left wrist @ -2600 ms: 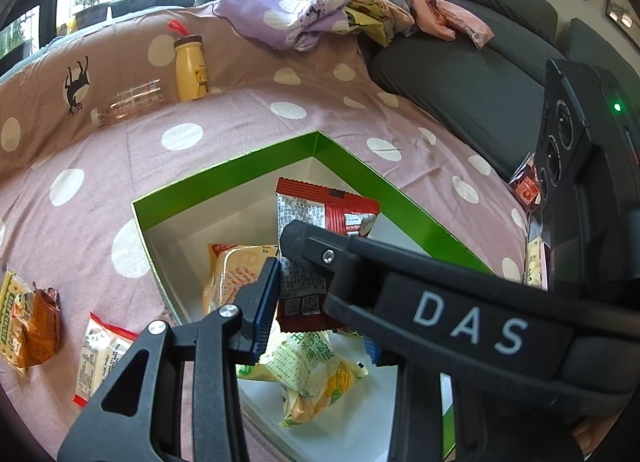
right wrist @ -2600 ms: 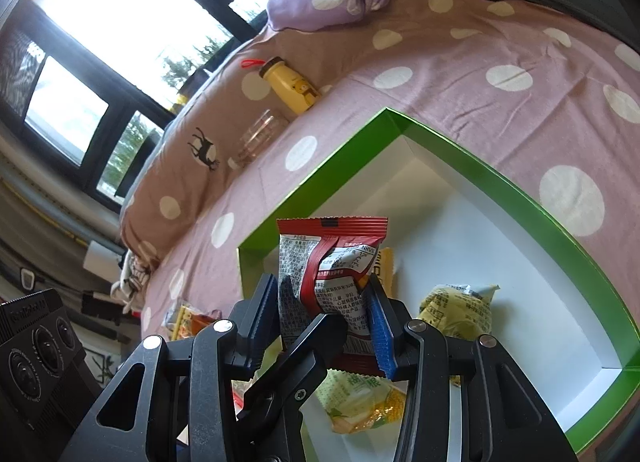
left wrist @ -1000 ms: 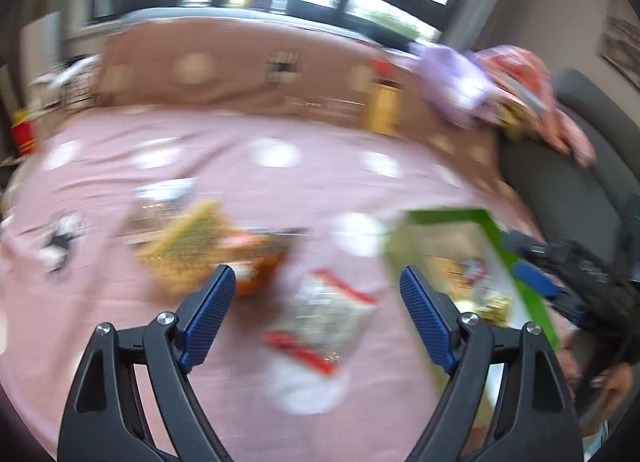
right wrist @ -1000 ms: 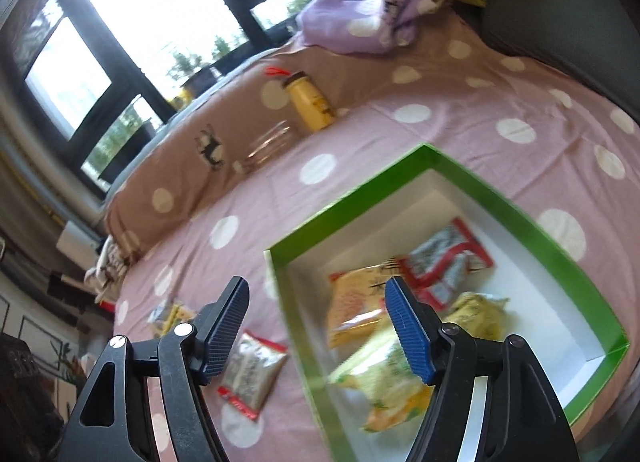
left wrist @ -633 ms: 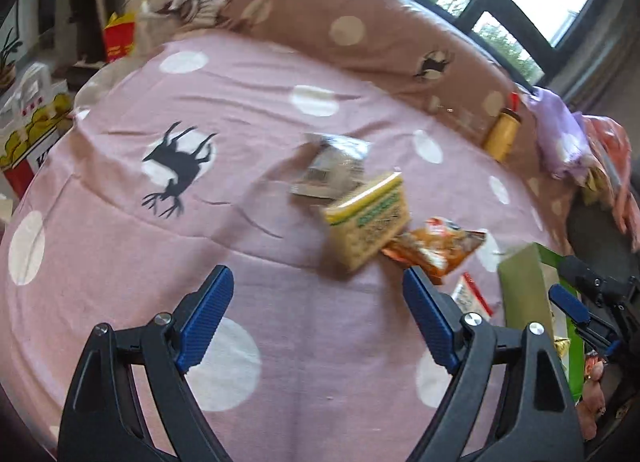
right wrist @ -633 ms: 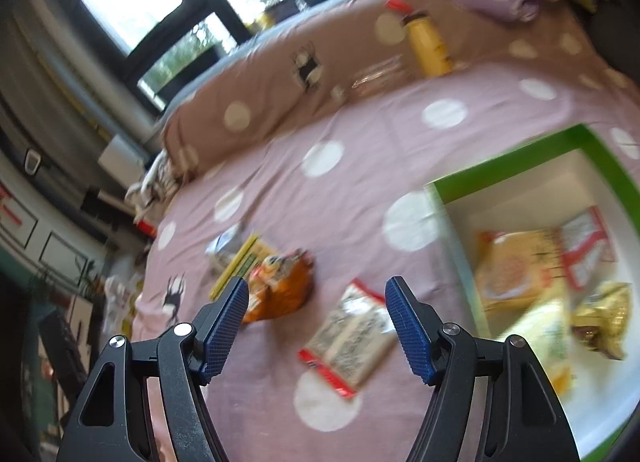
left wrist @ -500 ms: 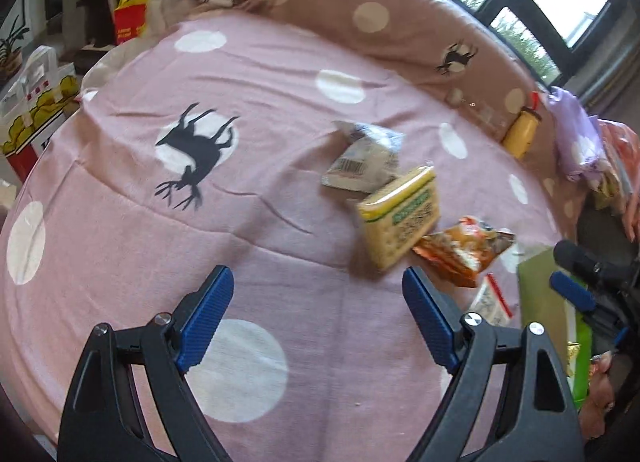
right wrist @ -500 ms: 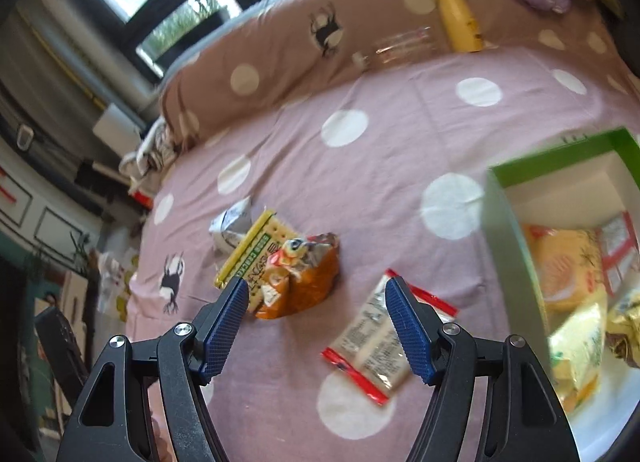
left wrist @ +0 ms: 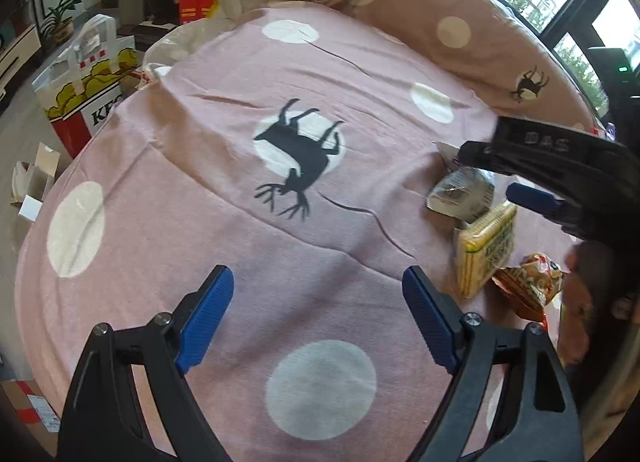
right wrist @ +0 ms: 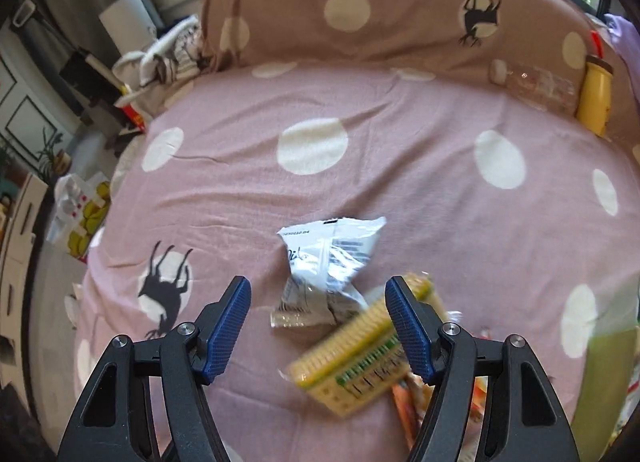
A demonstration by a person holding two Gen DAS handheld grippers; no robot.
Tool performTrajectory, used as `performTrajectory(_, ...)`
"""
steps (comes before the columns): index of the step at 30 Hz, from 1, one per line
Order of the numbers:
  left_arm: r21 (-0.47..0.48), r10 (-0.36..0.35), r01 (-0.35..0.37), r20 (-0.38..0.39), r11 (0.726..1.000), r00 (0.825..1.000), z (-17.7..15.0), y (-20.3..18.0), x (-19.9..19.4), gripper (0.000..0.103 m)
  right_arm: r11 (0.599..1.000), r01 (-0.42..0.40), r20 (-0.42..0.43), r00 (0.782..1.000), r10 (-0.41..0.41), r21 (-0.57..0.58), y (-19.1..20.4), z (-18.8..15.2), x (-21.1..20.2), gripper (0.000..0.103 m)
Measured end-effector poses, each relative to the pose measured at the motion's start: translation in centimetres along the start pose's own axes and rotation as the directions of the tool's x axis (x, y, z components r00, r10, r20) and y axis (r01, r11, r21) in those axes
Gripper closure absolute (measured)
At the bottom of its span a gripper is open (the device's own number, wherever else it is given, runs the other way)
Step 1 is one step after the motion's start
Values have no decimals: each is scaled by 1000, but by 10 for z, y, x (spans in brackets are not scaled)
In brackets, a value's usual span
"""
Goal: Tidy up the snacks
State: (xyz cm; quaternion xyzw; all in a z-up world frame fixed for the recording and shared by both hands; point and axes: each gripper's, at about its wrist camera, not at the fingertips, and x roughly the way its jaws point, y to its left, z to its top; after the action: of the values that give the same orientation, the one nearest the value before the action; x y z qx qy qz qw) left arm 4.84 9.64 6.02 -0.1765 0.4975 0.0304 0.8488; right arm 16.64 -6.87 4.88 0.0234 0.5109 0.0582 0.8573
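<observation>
Both tongs (left wrist: pixel 318 312) (right wrist: pixel 318 328) tilted down, agape, empty.

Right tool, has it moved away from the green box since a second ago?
Yes. The right tool swung left off the box, now over the silver packet beside the deer print.

white pkt (right wrist: pixel 326 262) – flat, crumpled | yellow cracker pack (right wrist: pixel 352 358) – tilted, overlapping it | orange bag (left wrist: pixel 528 286) beside.

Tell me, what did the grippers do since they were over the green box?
The right gripper let go of the red snack packet into the box, then swung across the bed to the white packet and cracker pack. The left gripper moved away too. Both are open and empty. The loose snacks stayed put.
</observation>
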Motion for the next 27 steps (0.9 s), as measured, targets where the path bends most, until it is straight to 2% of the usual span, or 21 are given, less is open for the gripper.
performTrajectory(3, -5, -5, 5, -9, 1000, 1000, 2, 3, 2, 16, 999, 48, -3, 999, -48, -7, 4, 4, 17, 40)
performTrajectory(4, -3, -5, 5, -10, 1000, 1000, 1, 3, 2, 16, 999, 53, -5, 999, -53, -2, 3, 5, 21, 46)
performTrajectory(5, -2, -4, 4, -11, 1000, 1000, 2, 3, 3, 16, 999, 48, -17, 999, -48, 1, 1, 5, 25, 54)
performTrajectory(8, -4, -8, 8, -10, 1000, 1000, 3, 4, 2, 16, 999, 28, 4, 1000, -28, 21, -3, 4, 19, 60)
performTrajectory(11, -12, -15, 15, -6, 1000, 1000, 3, 5, 1, 16, 998, -51, 61, 997, 49, 31, -6, -2, -11, 60)
performTrajectory(14, -10, -11, 11, -6, 1000, 1000, 2, 4, 1, 16, 990, -139, 123, 983, 135, 23, -9, -16, -56, 60)
performTrajectory(18, -2, -8, 8, -12, 1000, 1000, 1, 2, 2, 16, 983, -184, 159, 970, 183, -8, -12, -48, -103, 61)
performTrajectory(20, 6, -10, 10, -12, 1000, 1000, 0, 0, 1, 16, 980, -200, 140, 970, 199, -8, -17, -71, -114, 61)
performTrajectory(23, 25, -13, 13, -17, 1000, 1000, -3, -6, 1, 16, 983, -182, 72, 981, 180, 17, -28, -107, -104, 61)
performTrajectory(27, 52, -24, 25, -28, 998, 999, -8, -16, 2, 16, 992, -103, -39, 994, 106, 78, -49, -140, -72, 60)
